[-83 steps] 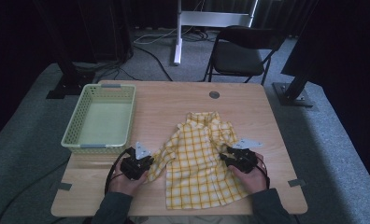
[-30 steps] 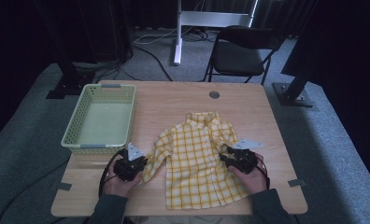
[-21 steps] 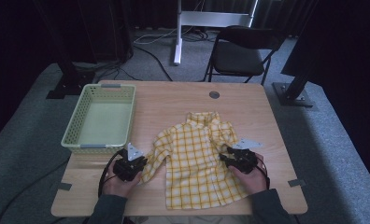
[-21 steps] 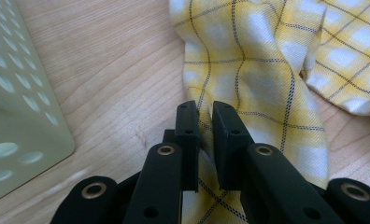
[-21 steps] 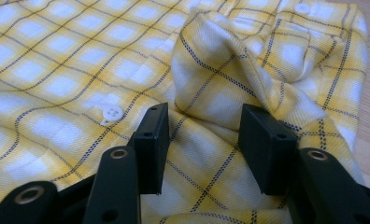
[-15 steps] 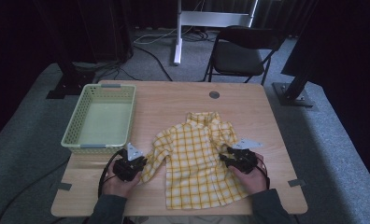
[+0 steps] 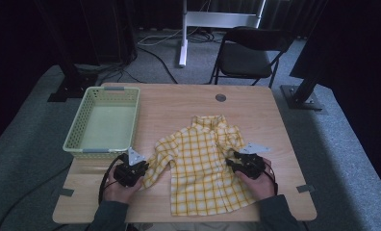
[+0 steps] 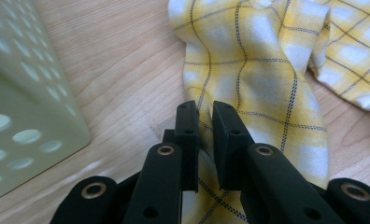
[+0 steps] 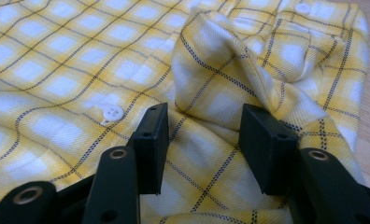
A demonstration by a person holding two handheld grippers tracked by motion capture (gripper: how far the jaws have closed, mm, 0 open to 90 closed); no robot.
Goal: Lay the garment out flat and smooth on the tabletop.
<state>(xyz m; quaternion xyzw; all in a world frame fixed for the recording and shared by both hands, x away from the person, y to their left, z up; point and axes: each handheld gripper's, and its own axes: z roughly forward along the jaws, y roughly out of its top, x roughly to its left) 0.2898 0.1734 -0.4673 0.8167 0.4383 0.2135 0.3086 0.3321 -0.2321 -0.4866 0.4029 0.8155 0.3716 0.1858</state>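
We see one yellow plaid shirt [image 7: 203,168] lying flat on the near half of the wooden table [image 7: 179,103], collar toward the far edge, its two sleeves spread to left and right. One pale green plastic basket [image 7: 104,122] stands at the table's left side, just far of the left tongs [image 7: 139,169] and close beside the left sleeve; nothing lies between it and the shirt. One small dark round disc [image 7: 221,97] is set in the table near its far edge, well apart from the shirt. Beyond the table stand one black folding chair [image 7: 248,53] and one white stand [image 7: 184,33] on the grey carpet.

The left tongs are nearly closed, pinching the cuff end of the left sleeve [image 8: 248,93] between their pads. The right tongs [image 7: 235,163] stand wide open over the bunched right sleeve [image 9: 230,79], cloth lying between the jaws, pads not pressing it. We count two hands, one on each tongs.
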